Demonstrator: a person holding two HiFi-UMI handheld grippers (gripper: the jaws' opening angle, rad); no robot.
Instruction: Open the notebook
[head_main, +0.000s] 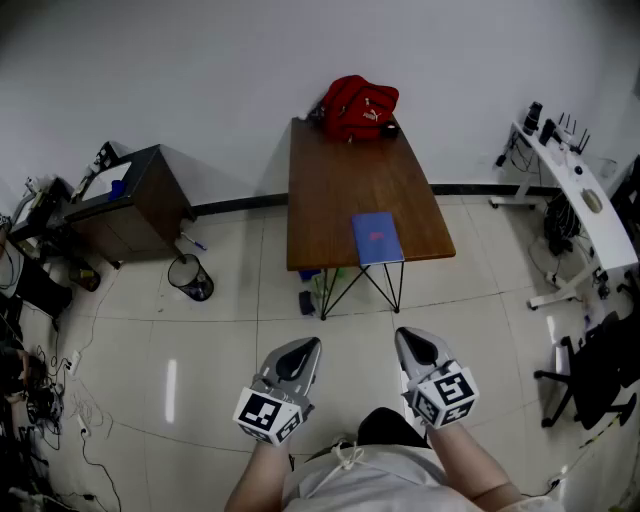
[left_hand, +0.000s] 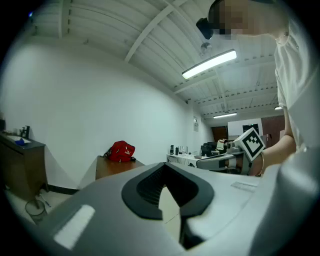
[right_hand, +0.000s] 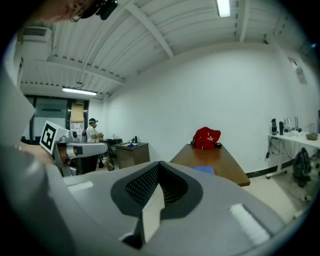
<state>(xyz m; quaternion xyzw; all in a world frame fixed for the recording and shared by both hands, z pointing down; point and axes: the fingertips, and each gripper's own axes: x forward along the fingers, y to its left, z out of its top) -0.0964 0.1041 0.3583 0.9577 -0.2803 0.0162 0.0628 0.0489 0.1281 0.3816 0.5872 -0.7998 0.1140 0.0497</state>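
The blue notebook lies closed at the near edge of a brown wooden table; the right gripper view shows the notebook as a small blue patch far ahead. My left gripper and right gripper are held side by side close to my body, over the tiled floor and well short of the table. Both point toward the table. The left gripper and the right gripper are shut with nothing between their jaws.
A red bag sits at the table's far end by the wall. A dark cabinet and a bin stand at left. A white desk and an office chair are at right. Small items lie under the table.
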